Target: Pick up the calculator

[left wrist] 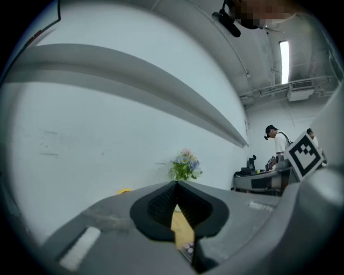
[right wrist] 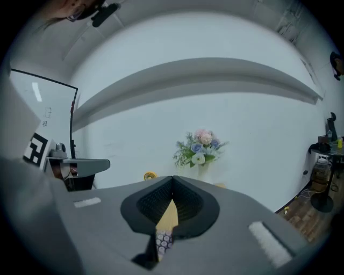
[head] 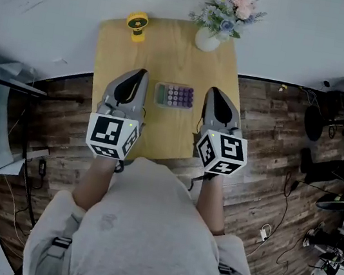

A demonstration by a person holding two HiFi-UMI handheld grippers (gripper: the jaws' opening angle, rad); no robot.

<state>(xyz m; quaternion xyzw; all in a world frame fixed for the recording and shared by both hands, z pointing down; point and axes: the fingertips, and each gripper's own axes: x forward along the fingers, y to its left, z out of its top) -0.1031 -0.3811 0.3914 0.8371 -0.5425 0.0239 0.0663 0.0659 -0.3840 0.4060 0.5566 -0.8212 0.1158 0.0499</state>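
Grey left gripper (head: 141, 73), grey right gripper (head: 213, 90), black-white marker cubes (head: 112, 135); grey shirt (head: 144, 227)

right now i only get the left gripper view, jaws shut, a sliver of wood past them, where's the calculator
observer: In the head view, the calculator lies flat on the wooden table, between the left gripper and the right gripper.
operator: right jaws open?
observer: No, they are shut on nothing, like yours.
operator: what's behind it
observer: A white vase of flowers stands at the table's far right corner, and a small yellow object sits at the far left.
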